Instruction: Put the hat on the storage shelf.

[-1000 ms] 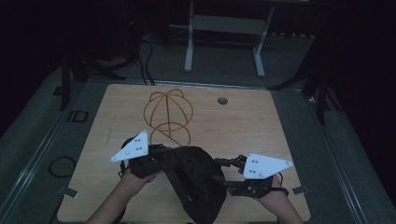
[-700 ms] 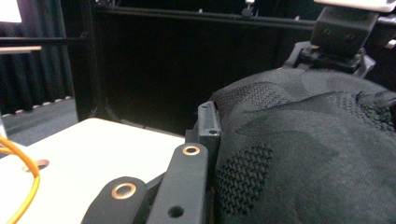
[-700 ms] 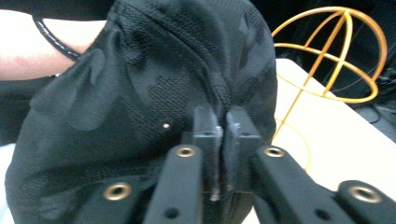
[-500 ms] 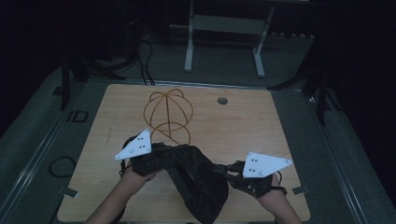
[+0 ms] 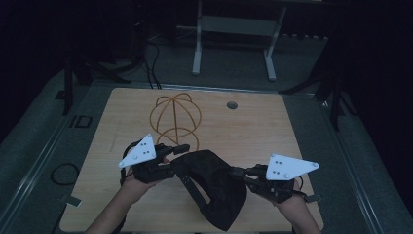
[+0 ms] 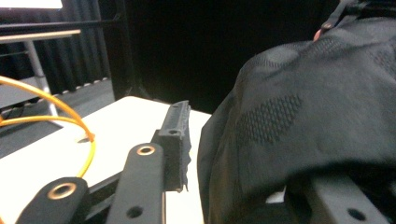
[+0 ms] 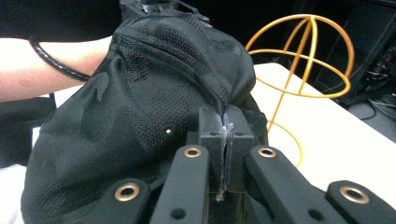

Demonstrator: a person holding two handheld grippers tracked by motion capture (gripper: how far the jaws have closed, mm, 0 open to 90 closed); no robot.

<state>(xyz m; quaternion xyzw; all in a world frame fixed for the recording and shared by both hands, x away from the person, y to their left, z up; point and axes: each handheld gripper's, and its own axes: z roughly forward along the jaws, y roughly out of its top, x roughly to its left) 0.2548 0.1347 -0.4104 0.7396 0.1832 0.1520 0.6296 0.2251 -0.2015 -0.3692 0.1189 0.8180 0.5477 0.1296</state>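
The black cap [image 5: 214,187] hung between both grippers: the right gripper [image 7: 224,135] clenched its edge, while the left gripper [image 6: 233,154], jaws just opening, had it alongside.

Dark lab (curtains [image 6: 84,46], floor cables [image 5: 151,63])

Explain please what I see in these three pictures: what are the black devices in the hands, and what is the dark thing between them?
A person holds two hand-held grippers. One camera looks down on the wooden table; the other two cameras ride on the grippers. The right gripper is shut, pinching the edge of a black cap. The left gripper has just been opening; one jaw stands clear beside the cap. A gold wire stand waits behind on the table.
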